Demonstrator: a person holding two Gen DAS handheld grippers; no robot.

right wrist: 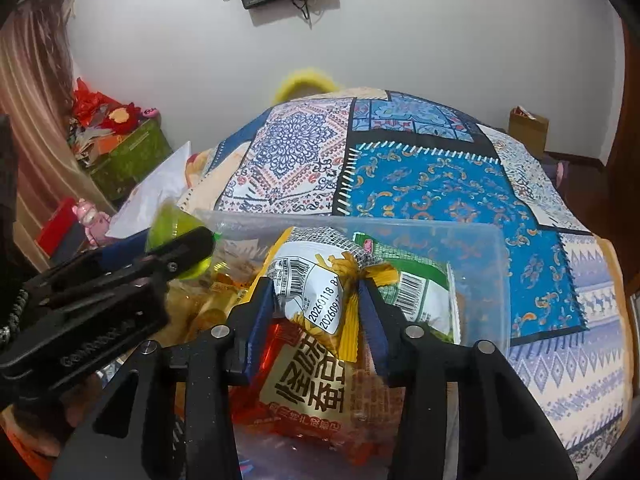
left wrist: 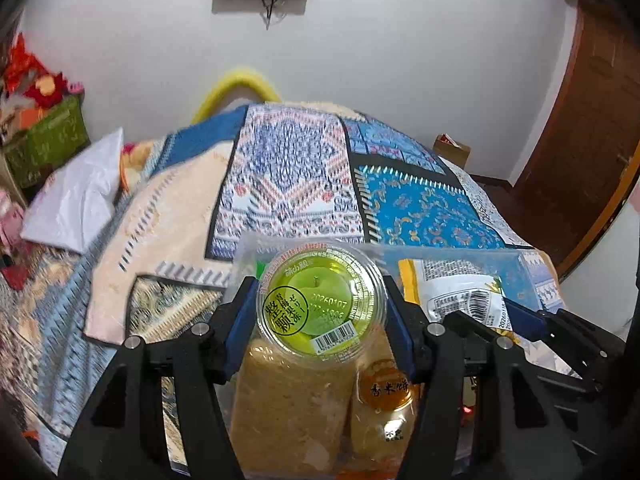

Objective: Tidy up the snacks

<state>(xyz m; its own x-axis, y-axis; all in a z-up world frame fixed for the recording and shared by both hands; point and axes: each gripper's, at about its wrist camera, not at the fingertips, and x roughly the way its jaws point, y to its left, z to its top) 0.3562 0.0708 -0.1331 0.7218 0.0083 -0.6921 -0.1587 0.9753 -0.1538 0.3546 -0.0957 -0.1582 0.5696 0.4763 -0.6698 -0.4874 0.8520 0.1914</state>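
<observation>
Gripping a green jelly cup [left wrist: 322,298] by its clear rim, the left tongs [left wrist: 320,320] are clamped on it from both sides and holding it above the near left part of a clear plastic bin [right wrist: 496,264]. Under the cup, inside the bin, a long tan snack bar [left wrist: 288,404] and a small packet with a brown round label [left wrist: 386,392] are lying side by side. The bin is sitting on a bed covered by a patchwork quilt [right wrist: 440,188], toward the quilt's near edge.

The right tongs [right wrist: 316,316] are reaching into the bin's middle, their blue pads flanking the yellow crimped end of a white and yellow snack bag [right wrist: 308,284]; whether the pads are pressing on it I cannot tell. A red and gold packet [right wrist: 304,384] is lying beneath that bag, and a green and white packet [right wrist: 420,292] is resting just to its right, against the bin's far right corner.
</observation>
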